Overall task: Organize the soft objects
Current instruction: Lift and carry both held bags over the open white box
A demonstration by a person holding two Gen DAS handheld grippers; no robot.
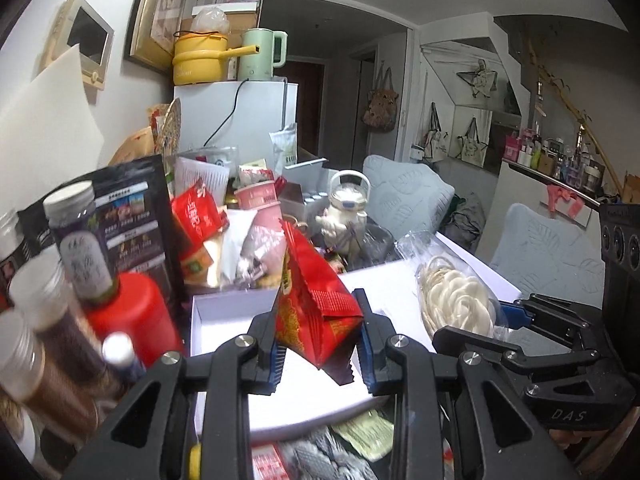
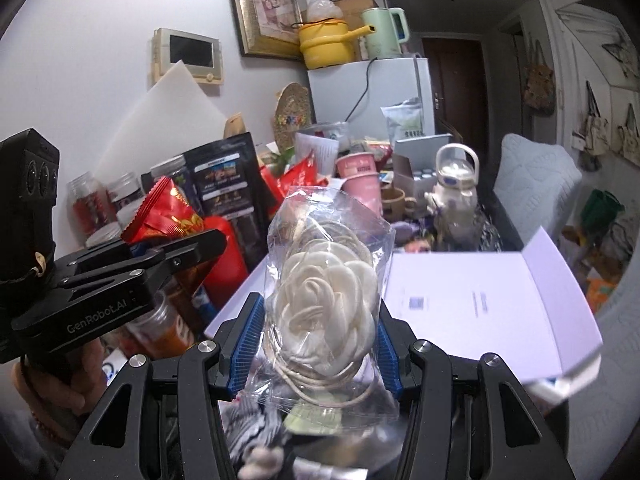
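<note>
A red foil snack packet (image 1: 312, 300) hangs upright between the blue pads of my left gripper (image 1: 320, 344), which is shut on its lower part. That packet (image 2: 168, 216) also shows at the left of the right wrist view, with the left gripper (image 2: 132, 256) around it. My right gripper (image 2: 316, 340) is shut on a clear bag holding a white fabric flower with a coiled cord (image 2: 326, 300). In the left wrist view the flower bag (image 1: 456, 296) sits at the right, in the right gripper (image 1: 504, 316). Both are held above an open white box (image 1: 224, 320).
The white box's raised lid (image 2: 480, 300) stands to the right. Jars (image 1: 76, 236), a red bottle (image 1: 136, 316), a black pouch (image 2: 228, 184), a pink cup (image 2: 360, 180) and a white kettle (image 2: 452, 184) crowd the table. A hand (image 2: 48, 384) grips the left tool. Grey cushioned seats (image 1: 408, 196) stand at the right.
</note>
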